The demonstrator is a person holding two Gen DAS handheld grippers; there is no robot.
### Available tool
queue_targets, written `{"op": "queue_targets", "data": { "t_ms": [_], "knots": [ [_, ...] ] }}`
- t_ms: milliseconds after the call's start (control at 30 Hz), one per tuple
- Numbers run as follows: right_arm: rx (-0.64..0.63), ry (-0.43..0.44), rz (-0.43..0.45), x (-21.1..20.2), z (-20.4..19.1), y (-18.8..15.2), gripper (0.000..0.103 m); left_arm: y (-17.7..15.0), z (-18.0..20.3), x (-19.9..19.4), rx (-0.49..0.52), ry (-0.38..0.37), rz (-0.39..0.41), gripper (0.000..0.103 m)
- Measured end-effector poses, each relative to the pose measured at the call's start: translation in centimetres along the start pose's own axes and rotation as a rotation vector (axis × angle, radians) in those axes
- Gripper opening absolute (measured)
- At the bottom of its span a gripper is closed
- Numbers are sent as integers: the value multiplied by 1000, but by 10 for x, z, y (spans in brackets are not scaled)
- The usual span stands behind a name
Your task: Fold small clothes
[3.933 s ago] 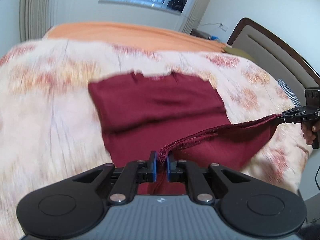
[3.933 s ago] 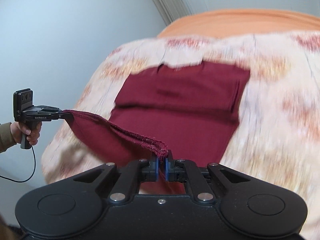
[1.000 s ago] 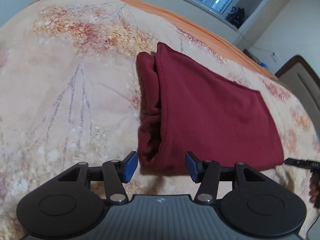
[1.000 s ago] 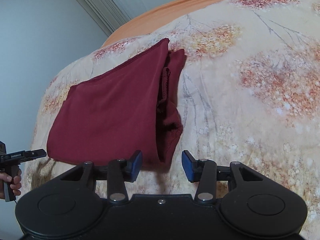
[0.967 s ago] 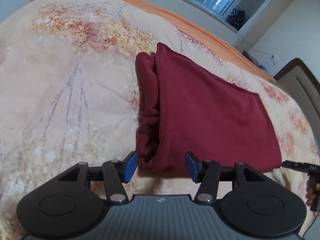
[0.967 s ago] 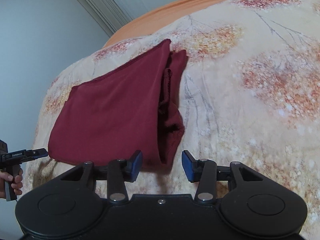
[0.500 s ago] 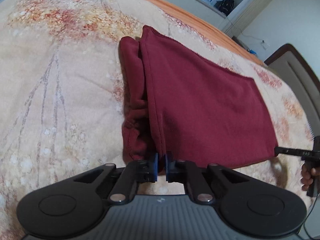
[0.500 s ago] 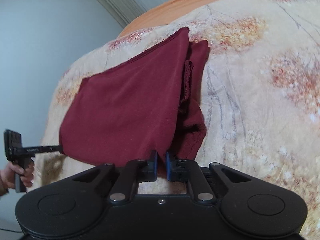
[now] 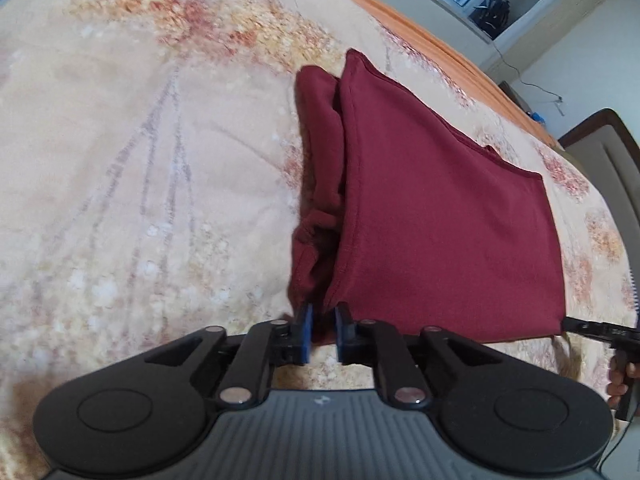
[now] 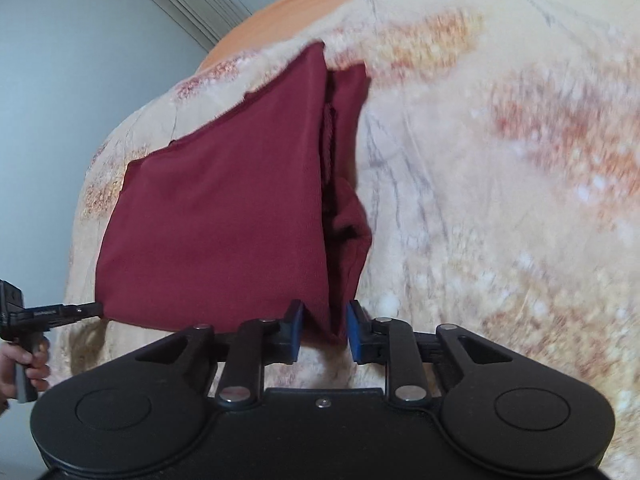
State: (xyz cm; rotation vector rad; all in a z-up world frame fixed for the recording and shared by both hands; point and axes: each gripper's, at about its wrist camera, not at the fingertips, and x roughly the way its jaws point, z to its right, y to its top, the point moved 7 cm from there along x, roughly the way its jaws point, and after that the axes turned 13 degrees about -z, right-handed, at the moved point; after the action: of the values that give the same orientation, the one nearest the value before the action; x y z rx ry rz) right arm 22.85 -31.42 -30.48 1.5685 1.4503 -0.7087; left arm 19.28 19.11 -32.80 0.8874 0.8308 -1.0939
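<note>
I have the maroon garment (image 9: 440,216) lying folded flat on the floral bedspread (image 9: 140,160), its long axis running side to side between my two grippers, one at each near corner. My left gripper (image 9: 321,330) has its blue pads drawn close on the garment's left near corner, cloth between them; I judge it pinched. My right gripper (image 10: 323,330) stands wider at the right near corner, cloth in the gap, pads apparently not pressing, so no firm hold yet. Both corners sit equally near, the far edge straight ahead: the next fold goes forward.
</note>
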Motion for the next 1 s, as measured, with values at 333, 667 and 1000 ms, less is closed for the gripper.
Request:
{"op": "queue_targets", "data": {
  "t_ms": [333,667,1000],
  "knots": [
    [-405,45,109,15,-118,67,30,33,101,-1,301,9,109,35],
    [-722,62,-126,143,-203,140,26,35,93,65,239,-5,-3,35],
    [-690,-44,53,112,-188,171,28,49,113,46,296,-49,62,35]
  ]
}}
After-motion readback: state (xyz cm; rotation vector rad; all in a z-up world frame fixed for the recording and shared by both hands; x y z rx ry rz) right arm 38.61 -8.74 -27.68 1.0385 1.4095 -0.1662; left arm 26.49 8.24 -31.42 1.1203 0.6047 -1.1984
